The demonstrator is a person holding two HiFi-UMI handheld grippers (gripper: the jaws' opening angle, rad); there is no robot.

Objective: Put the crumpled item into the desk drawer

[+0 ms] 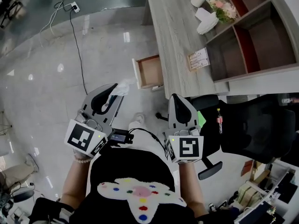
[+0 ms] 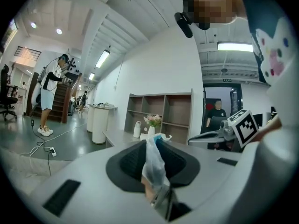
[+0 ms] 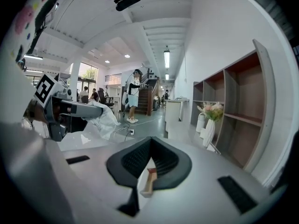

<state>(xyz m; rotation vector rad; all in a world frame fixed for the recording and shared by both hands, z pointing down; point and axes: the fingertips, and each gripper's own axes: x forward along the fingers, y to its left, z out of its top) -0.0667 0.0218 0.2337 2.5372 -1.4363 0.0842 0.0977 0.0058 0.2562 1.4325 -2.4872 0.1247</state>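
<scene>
**Crumpled item pinched in left tool**

Head view: two tools, one crumpled item, one open drawer. The item juts far-right from the left tool, near the drawer. Left gripper view: it lies lengthwise between clamped jaws. Right gripper view: right tool closed narrow, empty.

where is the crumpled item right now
The crumpled item is at the head view's left, pinched in the left gripper, over the floor just short of the open desk drawer.
</scene>
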